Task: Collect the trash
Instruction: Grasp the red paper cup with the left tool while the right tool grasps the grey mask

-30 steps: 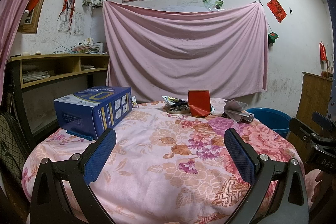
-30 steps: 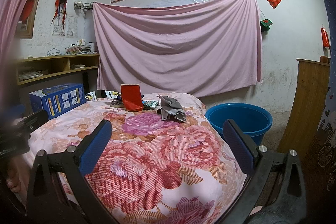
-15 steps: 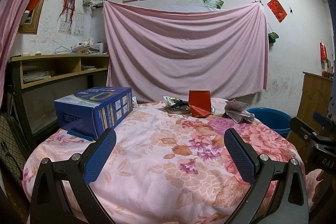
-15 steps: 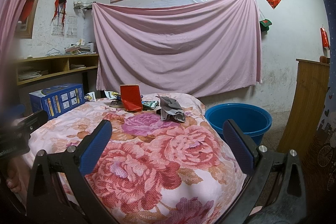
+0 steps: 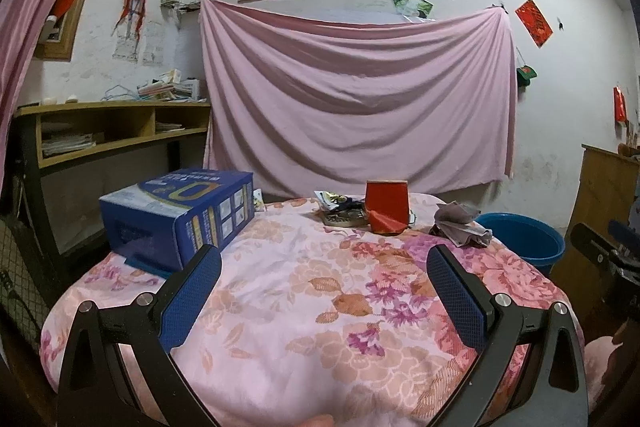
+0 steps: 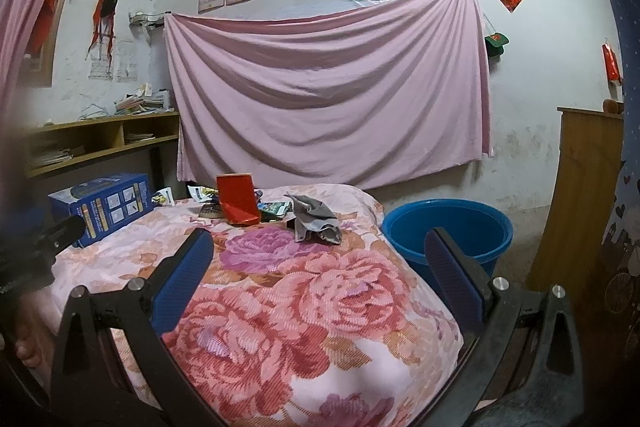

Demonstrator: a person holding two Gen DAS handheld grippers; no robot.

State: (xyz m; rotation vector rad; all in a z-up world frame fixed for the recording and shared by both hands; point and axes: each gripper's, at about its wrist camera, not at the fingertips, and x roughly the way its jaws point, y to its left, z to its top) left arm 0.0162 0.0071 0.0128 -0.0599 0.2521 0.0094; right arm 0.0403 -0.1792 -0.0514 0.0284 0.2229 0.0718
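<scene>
Trash lies at the far side of a table covered in a pink floral cloth (image 5: 304, 291): an open red box (image 5: 387, 206), a crumpled grey paper (image 5: 460, 223) and a small pile of wrappers (image 5: 340, 205). The same red box (image 6: 237, 199), grey paper (image 6: 314, 219) and wrappers (image 6: 276, 207) show in the right wrist view. A blue bucket (image 6: 448, 231) stands on the floor right of the table. My left gripper (image 5: 322, 273) is open and empty above the near table edge. My right gripper (image 6: 318, 255) is open and empty, well short of the trash.
A large blue carton (image 5: 180, 215) sits on the table's left side. A wooden shelf unit (image 5: 104, 131) stands at the left wall. A wooden cabinet (image 6: 584, 195) stands at the right. A pink sheet (image 5: 356, 107) hangs on the back wall.
Both views have shifted very slightly; the grippers stay open and nothing on the table has moved.
</scene>
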